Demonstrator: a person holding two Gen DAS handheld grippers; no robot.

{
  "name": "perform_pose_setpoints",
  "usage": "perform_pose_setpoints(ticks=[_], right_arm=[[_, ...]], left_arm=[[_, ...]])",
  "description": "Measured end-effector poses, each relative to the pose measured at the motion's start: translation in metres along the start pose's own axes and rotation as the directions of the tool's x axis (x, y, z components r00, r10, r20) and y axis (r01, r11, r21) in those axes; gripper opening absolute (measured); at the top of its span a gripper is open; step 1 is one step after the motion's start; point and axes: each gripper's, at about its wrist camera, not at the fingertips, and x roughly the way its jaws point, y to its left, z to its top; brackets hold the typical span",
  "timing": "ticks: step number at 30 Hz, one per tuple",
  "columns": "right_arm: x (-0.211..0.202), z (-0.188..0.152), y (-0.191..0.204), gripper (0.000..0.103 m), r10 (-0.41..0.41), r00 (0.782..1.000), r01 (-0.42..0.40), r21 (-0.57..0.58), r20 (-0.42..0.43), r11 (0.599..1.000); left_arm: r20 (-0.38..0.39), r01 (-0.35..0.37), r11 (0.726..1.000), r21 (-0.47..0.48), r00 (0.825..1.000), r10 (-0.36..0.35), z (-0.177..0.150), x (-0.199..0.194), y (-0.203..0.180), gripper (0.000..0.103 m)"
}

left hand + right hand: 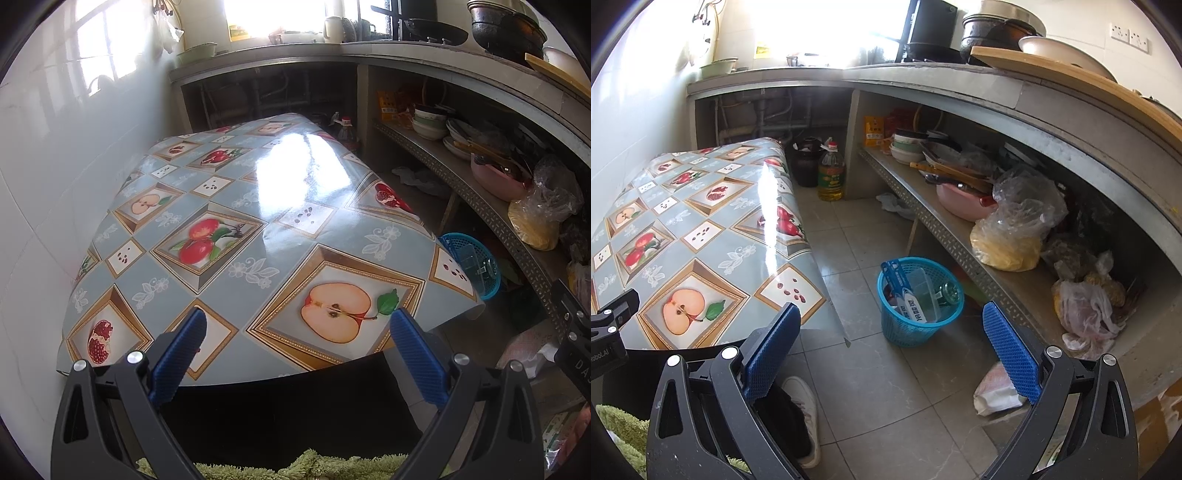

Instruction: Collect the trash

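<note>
Floor tiles (886,387) btwn table edge (812,258) & low shelf (960,243) open; blue basket (916,325) stands mid-gap.

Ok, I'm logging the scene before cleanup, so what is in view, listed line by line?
table: one, fruit-print blue-grey cloth, left by the wall
basket: one, blue, on the floor right of the table, holding a clear tray and a blue-white packet
oil bottle: one, yellow, floor beyond the table
jar: one, dark, beside the oil bottle
shelf: one, grey, under the counter, with bowls and bags
pink bowl: one, on the shelf
yellow bag: one, on the shelf
wrapper: one, whitish, floor below the shelf
shoe: one, white, near floor
left gripper: open, over the table edge
right gripper: open, above the floor
</note>
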Motion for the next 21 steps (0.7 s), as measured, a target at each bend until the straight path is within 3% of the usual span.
perform_pose_setpoints(ticks=[21], right_arm=[[-0.0053,0.003,-0.0006,0.095,-0.003,1.0,0.004,-0.012,0.01,1.0]], left_arm=[[0.001,0.003,1.0,-0.011,1.0,-0.003,-0.0043,-0.0013,0.0,0.097]])
